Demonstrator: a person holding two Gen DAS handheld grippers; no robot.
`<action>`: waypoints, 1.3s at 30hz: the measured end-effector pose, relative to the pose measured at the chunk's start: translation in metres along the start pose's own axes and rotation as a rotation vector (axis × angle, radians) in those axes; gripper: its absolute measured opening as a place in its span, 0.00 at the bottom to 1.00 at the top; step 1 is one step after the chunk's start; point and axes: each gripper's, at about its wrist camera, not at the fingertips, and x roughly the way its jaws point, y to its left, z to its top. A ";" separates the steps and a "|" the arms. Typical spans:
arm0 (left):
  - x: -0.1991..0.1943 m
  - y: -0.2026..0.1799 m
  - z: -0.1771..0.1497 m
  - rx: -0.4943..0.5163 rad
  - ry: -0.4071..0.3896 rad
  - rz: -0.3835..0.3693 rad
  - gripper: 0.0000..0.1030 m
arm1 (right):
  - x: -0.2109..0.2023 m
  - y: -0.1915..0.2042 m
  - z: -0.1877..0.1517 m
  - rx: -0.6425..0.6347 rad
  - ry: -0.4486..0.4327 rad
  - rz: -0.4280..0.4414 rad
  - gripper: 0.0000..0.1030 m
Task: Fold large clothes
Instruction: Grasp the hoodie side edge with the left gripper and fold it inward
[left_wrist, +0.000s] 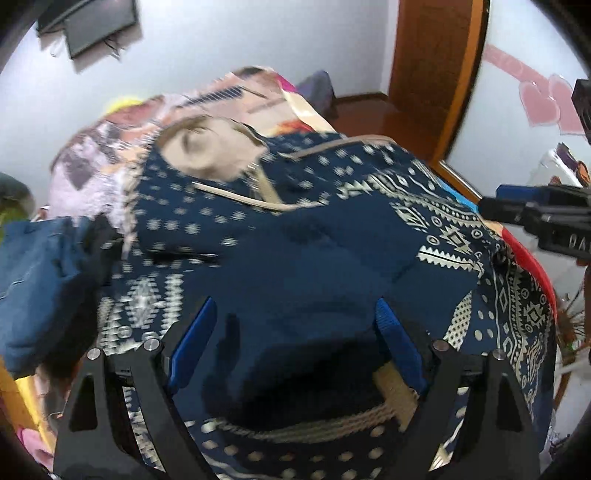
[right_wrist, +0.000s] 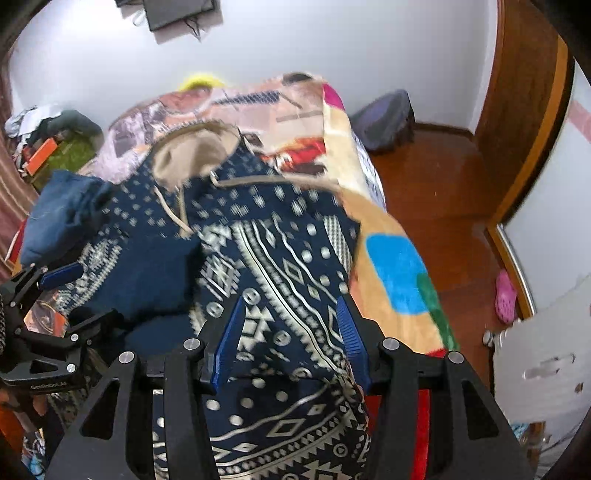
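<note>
A navy hoodie (left_wrist: 295, 240) (right_wrist: 288, 258) with cream geometric print lies spread on the bed, its beige-lined hood (left_wrist: 210, 151) (right_wrist: 192, 155) at the far end. A plain navy part is folded across its middle. My left gripper (left_wrist: 295, 306) (right_wrist: 79, 297) hovers wide open over that plain navy part, pads apart from the cloth. My right gripper (right_wrist: 291, 304) (left_wrist: 495, 203) stands open above the printed hem side near the bed's right edge. Its blue fingers (right_wrist: 231, 339) show fabric between them but do not press on it.
A colourful blanket (right_wrist: 391, 266) (left_wrist: 240, 99) covers the bed. A bundled blue garment (right_wrist: 62, 214) (left_wrist: 37, 277) sits at the hoodie's left. Right of the bed are wooden floor (right_wrist: 443, 192), a dark bag (right_wrist: 384, 118), a pink shoe (right_wrist: 504, 295) and a wooden door (left_wrist: 436, 74).
</note>
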 end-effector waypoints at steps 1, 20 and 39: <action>0.005 -0.004 0.001 0.002 0.009 -0.006 0.85 | 0.001 -0.004 -0.005 0.005 0.015 0.004 0.46; 0.010 0.021 0.022 -0.133 -0.043 -0.050 0.14 | 0.025 -0.022 -0.024 0.052 0.092 0.050 0.47; -0.081 0.144 -0.048 -0.312 -0.204 0.178 0.13 | 0.036 0.006 -0.016 0.061 0.095 0.060 0.47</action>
